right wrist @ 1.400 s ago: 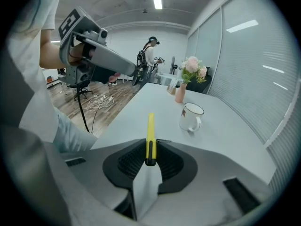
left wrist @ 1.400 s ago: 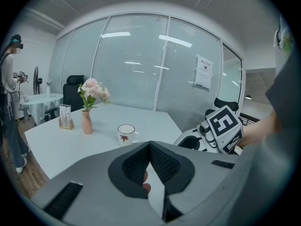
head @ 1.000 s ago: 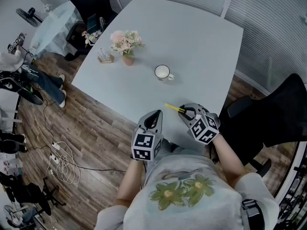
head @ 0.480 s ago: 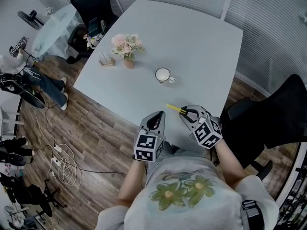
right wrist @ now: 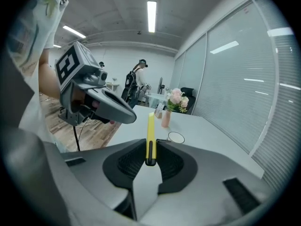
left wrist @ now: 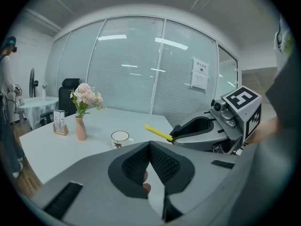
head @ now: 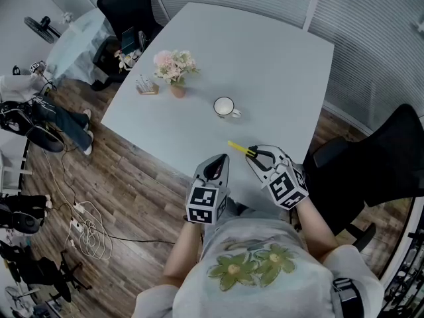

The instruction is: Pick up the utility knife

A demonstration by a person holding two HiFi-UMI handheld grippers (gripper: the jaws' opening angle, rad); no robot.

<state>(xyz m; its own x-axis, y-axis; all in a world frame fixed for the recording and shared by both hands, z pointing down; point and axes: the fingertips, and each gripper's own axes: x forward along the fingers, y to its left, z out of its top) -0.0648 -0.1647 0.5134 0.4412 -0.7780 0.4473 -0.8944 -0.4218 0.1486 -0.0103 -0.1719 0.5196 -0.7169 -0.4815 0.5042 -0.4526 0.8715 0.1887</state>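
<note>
Right gripper view: the right gripper's (right wrist: 150, 150) fingers clamp the knife (right wrist: 150, 126) only at its tail, over the bench (right wrist: 209, 128); it could pivot or slip. The left gripper's (left wrist: 150, 147) fingers rest together, empty.

A: What's on the table (head: 265, 58)?
B: Card stand (head: 146, 85), vase (head: 177, 89), then mug (head: 225, 105), left to right.
A: The utility knife (head: 237, 148)?
B: Nearer than the mug, in the right gripper (head: 257, 154), seemingly above the table's edge.
</note>
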